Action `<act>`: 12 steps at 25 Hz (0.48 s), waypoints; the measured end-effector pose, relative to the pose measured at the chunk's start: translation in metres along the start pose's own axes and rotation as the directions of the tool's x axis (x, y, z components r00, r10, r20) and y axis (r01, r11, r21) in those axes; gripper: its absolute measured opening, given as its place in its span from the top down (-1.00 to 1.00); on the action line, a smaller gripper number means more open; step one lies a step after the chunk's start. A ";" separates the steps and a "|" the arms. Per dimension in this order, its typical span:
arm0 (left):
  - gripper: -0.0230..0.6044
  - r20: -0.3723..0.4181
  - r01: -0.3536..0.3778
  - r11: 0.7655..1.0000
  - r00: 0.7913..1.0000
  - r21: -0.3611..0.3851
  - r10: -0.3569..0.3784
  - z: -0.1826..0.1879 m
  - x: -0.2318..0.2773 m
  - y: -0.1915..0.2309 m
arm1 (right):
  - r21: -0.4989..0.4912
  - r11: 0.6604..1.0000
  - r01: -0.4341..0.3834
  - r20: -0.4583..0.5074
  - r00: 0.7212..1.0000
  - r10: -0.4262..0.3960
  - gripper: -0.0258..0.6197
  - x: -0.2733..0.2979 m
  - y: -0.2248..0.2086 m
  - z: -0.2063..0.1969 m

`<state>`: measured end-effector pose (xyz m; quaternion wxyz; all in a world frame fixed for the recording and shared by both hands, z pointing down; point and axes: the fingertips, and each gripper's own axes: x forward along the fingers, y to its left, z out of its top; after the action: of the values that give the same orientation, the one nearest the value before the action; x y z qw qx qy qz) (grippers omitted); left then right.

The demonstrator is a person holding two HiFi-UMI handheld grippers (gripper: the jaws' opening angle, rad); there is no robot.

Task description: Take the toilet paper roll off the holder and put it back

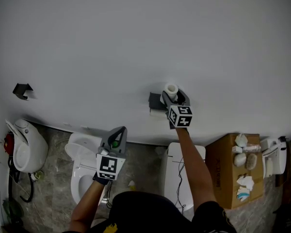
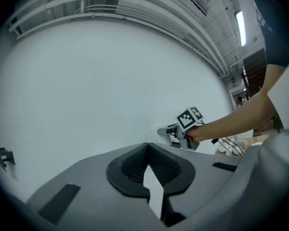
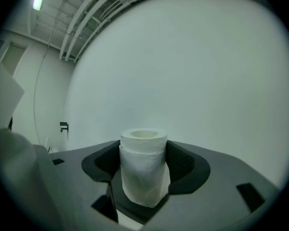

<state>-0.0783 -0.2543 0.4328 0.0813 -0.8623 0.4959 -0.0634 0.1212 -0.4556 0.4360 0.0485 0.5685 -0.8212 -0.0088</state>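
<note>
My right gripper (image 1: pixel 174 96) is shut on a white toilet paper roll (image 1: pixel 171 90), held upright against the white wall. In the right gripper view the roll (image 3: pixel 143 172) stands between the two dark pads (image 3: pixel 182 160), its open core facing up. Just left of the roll, the dark wall holder (image 1: pixel 155 101) sticks out from the wall; it also shows small in the left gripper view as the holder (image 2: pixel 165 130) beside the right gripper's marker cube (image 2: pixel 190 118). My left gripper (image 1: pixel 118 134) hangs lower left, away from the wall. Its jaw tips (image 2: pixel 147 147) meet with nothing between them.
A second dark wall bracket (image 1: pixel 22 90) sits far left. Below the wall stand a urinal (image 1: pixel 26 144), a toilet (image 1: pixel 80 166), a white tank (image 1: pixel 180 171) and a cardboard box (image 1: pixel 230 171) with several white items on it. The person's arms reach up from the bottom.
</note>
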 end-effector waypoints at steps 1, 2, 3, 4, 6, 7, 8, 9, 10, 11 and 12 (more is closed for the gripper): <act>0.88 -0.001 0.000 1.000 1.000 -0.002 0.000 -0.001 0.000 -0.001 | -0.007 1.000 0.002 -0.001 1.000 -0.002 0.08 0.001 0.000 -0.002; 0.88 -0.003 0.001 1.000 1.000 -0.004 -0.001 -0.001 0.001 -0.002 | -0.008 1.000 0.004 -0.006 1.000 -0.004 0.08 0.001 0.001 -0.006; 0.87 -0.005 0.002 1.000 1.000 -0.006 -0.002 -0.002 0.001 -0.003 | -0.002 1.000 0.007 -0.012 1.000 -0.007 0.08 0.001 0.001 -0.010; 0.88 -0.007 0.003 1.000 1.000 -0.009 -0.003 -0.003 0.001 -0.004 | 0.008 1.000 0.012 -0.017 1.000 -0.012 0.08 0.001 0.000 -0.014; 0.88 -0.017 0.005 1.000 1.000 -0.015 -0.005 -0.008 0.003 -0.005 | 0.031 0.999 0.029 -0.011 1.000 -0.028 0.08 -0.001 -0.002 -0.018; 0.88 -0.022 0.004 1.000 1.000 -0.019 -0.005 -0.010 0.004 -0.004 | 0.035 0.999 0.035 -0.002 0.999 -0.035 0.08 -0.002 -0.002 -0.018; 0.88 -0.026 0.004 1.000 1.000 -0.022 -0.004 -0.011 0.005 -0.004 | 0.036 0.999 0.037 0.009 0.999 -0.037 0.08 -0.003 -0.002 -0.018; 0.87 -0.028 0.003 1.000 1.000 -0.024 -0.004 -0.012 0.005 -0.005 | 0.038 0.999 0.036 0.018 0.999 -0.037 0.08 -0.004 -0.002 -0.018; 0.88 -0.028 0.004 1.000 1.000 -0.025 -0.004 -0.012 0.006 -0.006 | 0.040 0.999 0.035 0.025 0.999 -0.036 0.08 -0.004 -0.001 -0.018; 0.88 -0.027 0.005 1.000 1.000 -0.027 -0.006 -0.012 0.007 -0.007 | 0.041 0.999 0.035 0.028 0.999 -0.036 0.08 -0.003 -0.001 -0.018; 0.87 -0.025 0.008 1.000 1.000 -0.026 -0.009 -0.011 0.008 -0.008 | 0.041 0.999 0.036 0.028 0.999 -0.037 0.08 -0.002 -0.001 -0.018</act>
<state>-0.0696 -0.2578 0.4454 0.0634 -0.8644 0.4941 -0.0681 0.1248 -0.4530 0.4540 0.0248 0.5840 -0.8113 -0.0013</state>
